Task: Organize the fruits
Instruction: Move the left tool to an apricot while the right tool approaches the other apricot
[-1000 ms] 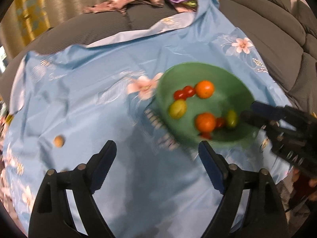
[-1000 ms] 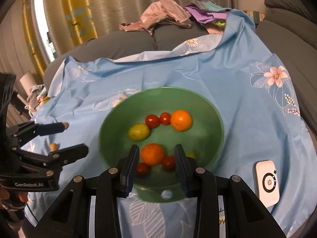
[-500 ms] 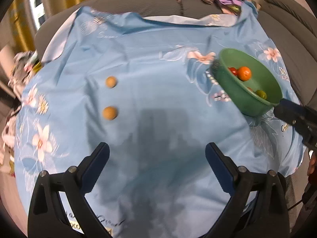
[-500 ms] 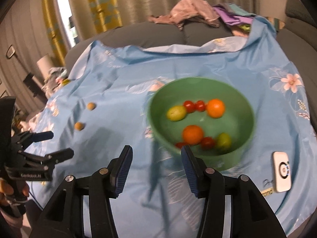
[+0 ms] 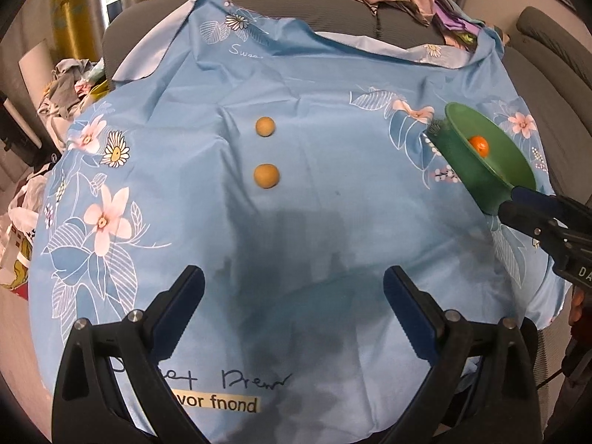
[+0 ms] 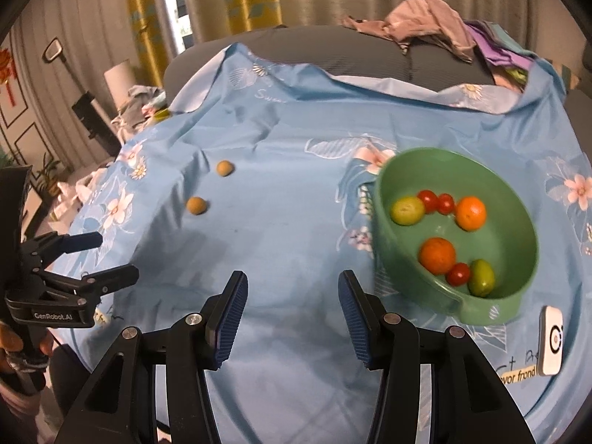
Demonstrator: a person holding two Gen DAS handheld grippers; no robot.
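Note:
A green bowl (image 6: 518,307) sits on the blue floral cloth at the right and holds two oranges (image 6: 437,254), red tomatoes (image 6: 436,201) and green fruits (image 6: 407,210). It also shows in the left wrist view (image 5: 466,170). Two small tan fruits, near (image 5: 266,175) and far (image 5: 265,126), lie on the cloth to the bowl's left, and also show in the right wrist view (image 6: 196,205). My left gripper (image 5: 292,292) is open and empty, short of the near tan fruit. My right gripper (image 6: 292,292) is open and empty, left of the bowl.
A white remote-like device (image 6: 551,340) lies on the cloth right of the bowl. Piled clothes (image 6: 425,26) lie on the grey sofa (image 5: 547,74) behind. The cloth (image 5: 296,229) drops off at its left and front edges.
Both grippers have pulled back and swung left. The bowl has shifted to the right in both views and the two tan fruits have come toward the middle. The right gripper has opened wider.

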